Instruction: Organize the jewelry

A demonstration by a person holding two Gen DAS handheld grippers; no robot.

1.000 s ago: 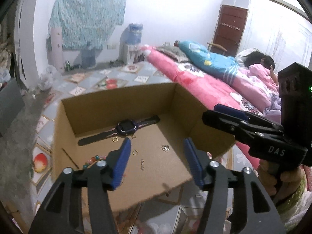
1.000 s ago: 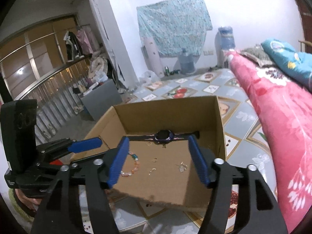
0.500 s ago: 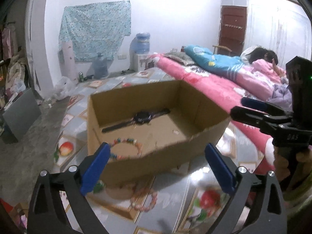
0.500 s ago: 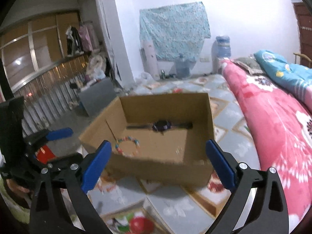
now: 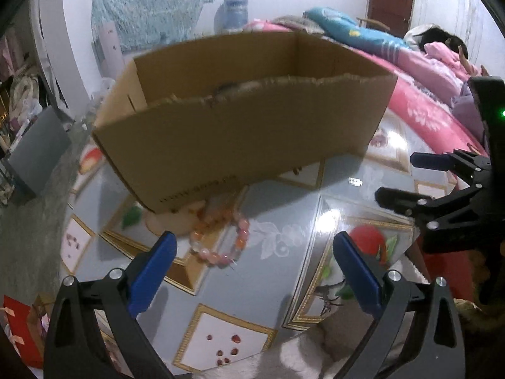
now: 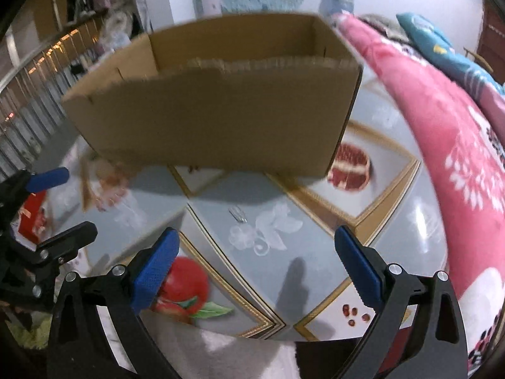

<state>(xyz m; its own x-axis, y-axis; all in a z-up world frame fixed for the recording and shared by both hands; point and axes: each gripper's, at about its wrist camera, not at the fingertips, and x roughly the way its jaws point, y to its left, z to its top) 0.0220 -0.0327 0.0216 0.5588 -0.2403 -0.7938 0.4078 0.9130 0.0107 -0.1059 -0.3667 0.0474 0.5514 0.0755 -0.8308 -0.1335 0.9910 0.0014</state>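
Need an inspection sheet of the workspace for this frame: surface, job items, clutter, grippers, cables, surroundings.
Surface: glossy patterned floor with fruit prints, glare patches.
Job's things: cardboard box, open top, torn front edge; contents mostly hidden behind the front wall. Pink-orange bead bracelet on the floor outside the box, at its front corner. Small metal piece on the floor in front of the box.
Clutter: red packet at lower left.
Grippers: left gripper open, empty, low over the bracelet; right gripper open, empty.
Cables: nothing seen.
Surroundings: bed with pink blanket, person lying on it, water jug, wall cloth.
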